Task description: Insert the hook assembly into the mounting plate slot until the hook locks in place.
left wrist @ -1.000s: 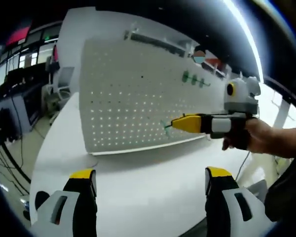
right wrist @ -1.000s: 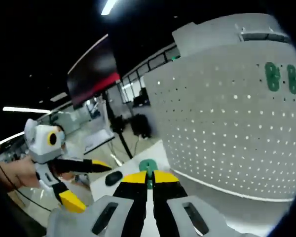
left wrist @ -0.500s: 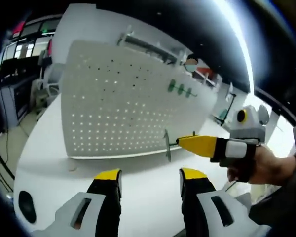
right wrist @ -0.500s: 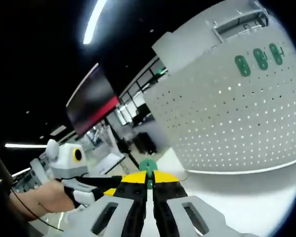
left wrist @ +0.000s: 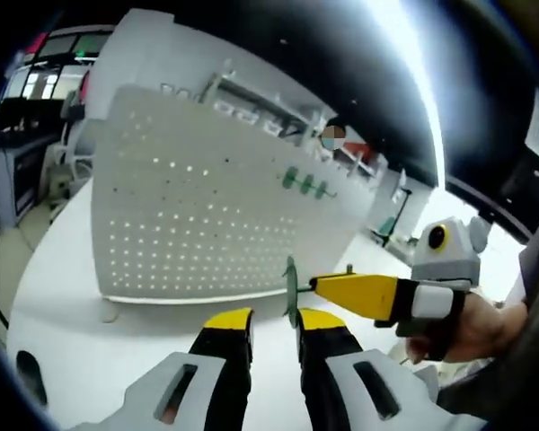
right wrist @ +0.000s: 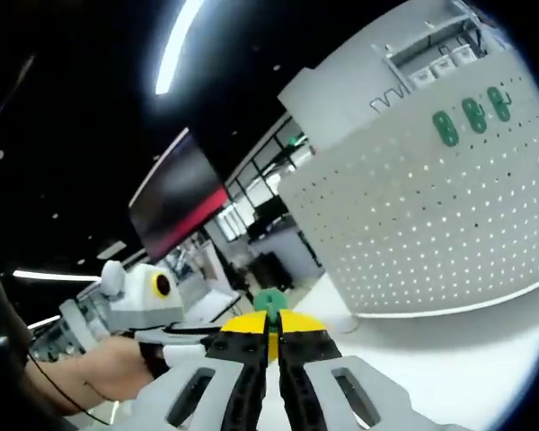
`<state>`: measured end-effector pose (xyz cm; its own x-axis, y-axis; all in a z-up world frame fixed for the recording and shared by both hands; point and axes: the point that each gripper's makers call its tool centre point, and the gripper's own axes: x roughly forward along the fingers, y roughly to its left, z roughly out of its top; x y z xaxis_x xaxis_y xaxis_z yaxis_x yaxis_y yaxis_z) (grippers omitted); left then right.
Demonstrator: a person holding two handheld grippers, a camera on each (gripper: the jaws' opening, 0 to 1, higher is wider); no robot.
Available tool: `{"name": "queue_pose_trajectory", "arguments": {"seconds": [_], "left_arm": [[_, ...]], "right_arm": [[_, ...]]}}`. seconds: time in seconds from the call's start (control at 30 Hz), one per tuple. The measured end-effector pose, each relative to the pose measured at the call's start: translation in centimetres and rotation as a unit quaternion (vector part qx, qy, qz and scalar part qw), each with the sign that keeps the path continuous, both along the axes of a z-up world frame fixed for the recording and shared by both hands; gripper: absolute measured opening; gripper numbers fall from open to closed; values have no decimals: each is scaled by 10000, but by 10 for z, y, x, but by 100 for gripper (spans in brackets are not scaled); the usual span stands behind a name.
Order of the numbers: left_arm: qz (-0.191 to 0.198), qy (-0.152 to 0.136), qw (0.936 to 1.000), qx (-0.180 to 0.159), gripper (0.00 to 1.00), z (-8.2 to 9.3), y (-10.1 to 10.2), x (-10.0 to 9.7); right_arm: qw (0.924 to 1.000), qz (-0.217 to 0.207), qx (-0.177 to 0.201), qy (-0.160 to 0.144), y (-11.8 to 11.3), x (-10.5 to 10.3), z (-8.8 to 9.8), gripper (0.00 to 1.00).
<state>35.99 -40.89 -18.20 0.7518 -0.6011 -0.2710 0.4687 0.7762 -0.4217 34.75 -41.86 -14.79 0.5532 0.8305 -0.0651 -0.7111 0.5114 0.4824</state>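
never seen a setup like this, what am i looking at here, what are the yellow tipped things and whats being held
There is no robot arm. A person holds a pair of tongs in each hand, and a fisheye camera rides on each pair, looking out along its yellow tips.

In the left gripper view, the left tongs rise from the bottom, nearly closed with a narrow gap. The right tongs come in from the right, held by a hand, pinching a small green hook.

In the right gripper view, the right tongs are shut on that hook, and the left tongs show at lower left.

A white pegboard stands on a white table, with three green pieces on it.
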Motion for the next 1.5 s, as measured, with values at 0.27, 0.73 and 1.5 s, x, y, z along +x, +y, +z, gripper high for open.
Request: {"name": "queue_pose_trajectory", "arguments": {"seconds": [0.27,0.73,1.5], "left_arm": [[-233,-159,9996,-94,6,6,-10,-7],[-264,-434,9987,84,2,21,-15,-12],[29,-613,9973,411,1,31,-3,-14]], "right_arm": [[9999,6,-59,-90,0,-5,3,0],[9953,-3,-551,-794,-3,-13,17,1],[9880,78,-786,-1325,-9,-25,30,4]]}}
